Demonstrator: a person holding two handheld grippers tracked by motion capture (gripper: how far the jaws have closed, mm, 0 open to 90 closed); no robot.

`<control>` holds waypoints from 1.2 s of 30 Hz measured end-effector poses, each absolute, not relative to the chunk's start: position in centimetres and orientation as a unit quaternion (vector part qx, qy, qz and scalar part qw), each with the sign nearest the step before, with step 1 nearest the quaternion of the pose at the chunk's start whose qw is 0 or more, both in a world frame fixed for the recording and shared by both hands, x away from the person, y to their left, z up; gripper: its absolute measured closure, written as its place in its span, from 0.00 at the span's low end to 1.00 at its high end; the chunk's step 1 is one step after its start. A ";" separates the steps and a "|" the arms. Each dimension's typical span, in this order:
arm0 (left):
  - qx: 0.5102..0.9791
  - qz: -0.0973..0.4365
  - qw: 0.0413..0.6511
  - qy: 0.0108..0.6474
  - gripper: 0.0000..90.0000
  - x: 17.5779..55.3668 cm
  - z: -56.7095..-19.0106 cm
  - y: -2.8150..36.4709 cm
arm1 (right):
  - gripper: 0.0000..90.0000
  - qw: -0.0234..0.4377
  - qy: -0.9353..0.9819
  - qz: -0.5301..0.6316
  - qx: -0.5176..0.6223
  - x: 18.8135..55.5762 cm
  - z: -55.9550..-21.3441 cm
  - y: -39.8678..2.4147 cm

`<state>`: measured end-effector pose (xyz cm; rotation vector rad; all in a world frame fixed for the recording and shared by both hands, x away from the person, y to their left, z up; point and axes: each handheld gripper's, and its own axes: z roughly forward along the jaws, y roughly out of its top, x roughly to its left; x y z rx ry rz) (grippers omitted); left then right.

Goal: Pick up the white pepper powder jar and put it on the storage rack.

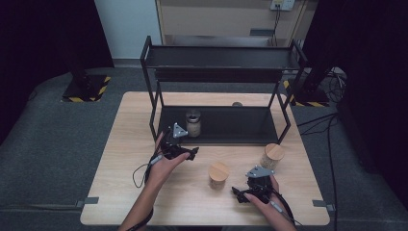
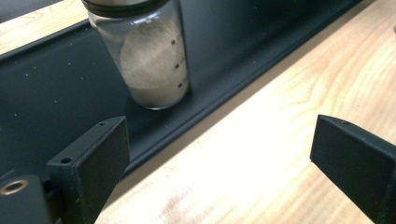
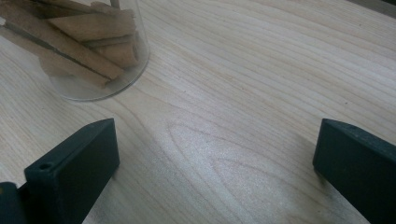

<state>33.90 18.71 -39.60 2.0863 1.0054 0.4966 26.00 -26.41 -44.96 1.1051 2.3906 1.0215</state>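
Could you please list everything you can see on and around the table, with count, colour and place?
Table: one, light wood, centre.
Shelf rack: one, black, two tiers, at the table's far side.
Metal-lidded jar: one, clear with pale powder, on the rack's lower tier.
Wooden-lidded jars: two, clear; one mid-table, one at the right, on the table.
Left gripper: one, black, open, before the rack.
Right gripper: one, black, open, near edge.
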 end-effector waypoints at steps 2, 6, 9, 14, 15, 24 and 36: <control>0.818 0.193 0.375 0.392 0.04 33.4 -39.4 18.7 | 0.00 0.158 0.836 0.357 0.386 26.0 -44.9 -26.4; 0.820 0.196 0.372 0.389 0.04 32.6 -38.9 18.8 | 0.00 0.158 0.836 0.357 0.386 26.0 -44.9 -26.4; 0.820 0.196 0.373 0.388 0.04 31.9 -38.5 18.9 | 0.00 0.158 0.836 0.357 0.386 26.0 -44.9 -26.4; 0.821 0.197 0.369 0.389 0.04 31.0 -38.1 19.0 | 0.01 0.159 0.836 0.356 0.386 26.0 -44.9 -26.4; 0.820 0.197 0.369 0.390 0.04 30.8 -38.0 19.1 | 0.01 0.159 0.836 0.356 0.386 26.0 -44.9 -26.4; 0.814 0.197 0.359 0.411 0.04 29.6 -37.5 20.2 | 0.00 0.158 0.836 0.357 0.387 26.0 -45.0 -26.4; 0.810 0.203 0.341 0.432 0.04 27.1 -37.6 21.7 | 0.00 0.158 0.836 0.357 0.386 26.0 -45.0 -26.4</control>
